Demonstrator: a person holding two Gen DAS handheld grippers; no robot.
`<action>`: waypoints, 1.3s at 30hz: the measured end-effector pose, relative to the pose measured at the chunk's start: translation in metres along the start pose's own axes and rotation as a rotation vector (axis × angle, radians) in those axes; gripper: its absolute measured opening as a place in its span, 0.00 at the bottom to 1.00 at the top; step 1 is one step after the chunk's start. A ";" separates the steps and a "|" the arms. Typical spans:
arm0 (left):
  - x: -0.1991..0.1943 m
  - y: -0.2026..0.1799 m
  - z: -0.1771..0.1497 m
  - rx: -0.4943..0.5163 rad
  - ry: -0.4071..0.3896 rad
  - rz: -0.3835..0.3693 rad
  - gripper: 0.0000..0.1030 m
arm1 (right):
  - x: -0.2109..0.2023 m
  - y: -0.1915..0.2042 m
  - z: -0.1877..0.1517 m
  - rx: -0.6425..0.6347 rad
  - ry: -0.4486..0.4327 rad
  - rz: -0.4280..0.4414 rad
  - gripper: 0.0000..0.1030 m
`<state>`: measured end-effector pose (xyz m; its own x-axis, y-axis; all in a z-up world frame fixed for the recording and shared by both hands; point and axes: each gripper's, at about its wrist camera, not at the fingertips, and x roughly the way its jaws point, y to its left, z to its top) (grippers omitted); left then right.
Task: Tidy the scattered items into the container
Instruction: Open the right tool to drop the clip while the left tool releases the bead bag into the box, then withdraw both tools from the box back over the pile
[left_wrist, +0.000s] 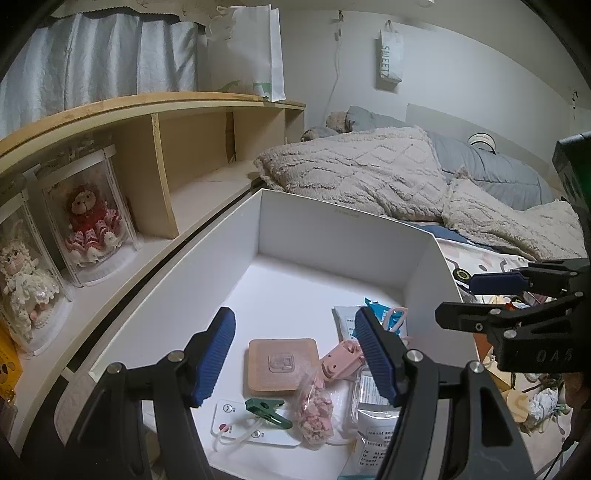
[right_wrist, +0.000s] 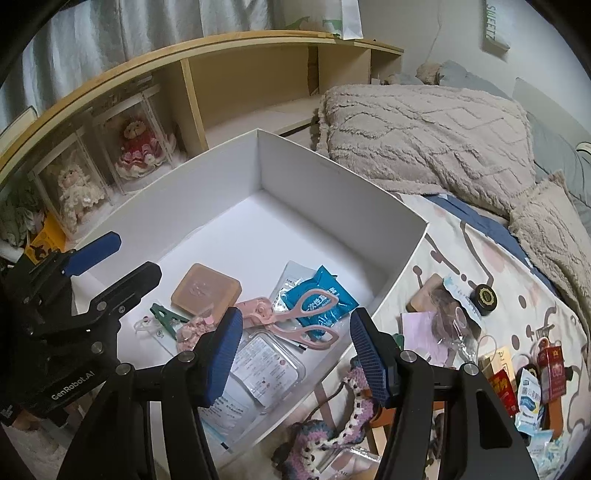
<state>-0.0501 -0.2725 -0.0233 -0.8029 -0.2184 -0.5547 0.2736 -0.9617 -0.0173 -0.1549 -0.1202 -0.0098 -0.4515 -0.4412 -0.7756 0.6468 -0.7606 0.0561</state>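
Observation:
A white box (right_wrist: 402, 258) lies on the bed and holds a tan square case (left_wrist: 282, 365), pink scissors (right_wrist: 295, 317), a green clip (left_wrist: 266, 410), a bag of pink bits (left_wrist: 314, 410), a blue packet (right_wrist: 321, 299) and clear packets (right_wrist: 266, 365). My left gripper (left_wrist: 295, 354) hovers open over these items, with nothing between its fingers. My right gripper (right_wrist: 297, 354) stands open above the box's near right wall, also holding nothing. Right of the box, loose on the sheet, are a crochet piece (right_wrist: 332, 417), a black round tin (right_wrist: 485, 295), a pink note (right_wrist: 421, 328) and red packets (right_wrist: 550, 369).
A wooden shelf (left_wrist: 207, 107) runs along the left of the box, with two dolls in clear cases (left_wrist: 92, 221). A fluffy beige blanket (right_wrist: 424, 136) is heaped beyond the box. More small sachets (right_wrist: 532, 406) lie at the right edge of the patterned sheet.

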 end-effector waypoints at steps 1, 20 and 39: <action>0.000 0.000 0.000 0.000 -0.001 0.000 0.65 | -0.001 0.000 0.000 0.003 -0.003 0.003 0.59; -0.016 -0.014 0.004 0.028 -0.051 0.012 0.84 | -0.025 -0.013 -0.007 0.062 -0.119 0.040 0.59; -0.031 -0.049 0.005 0.057 -0.113 0.018 1.00 | -0.072 -0.043 -0.038 0.124 -0.288 -0.105 1.00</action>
<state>-0.0413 -0.2196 -0.0006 -0.8537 -0.2495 -0.4571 0.2602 -0.9647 0.0406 -0.1267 -0.0370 0.0197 -0.6782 -0.4604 -0.5727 0.5159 -0.8533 0.0751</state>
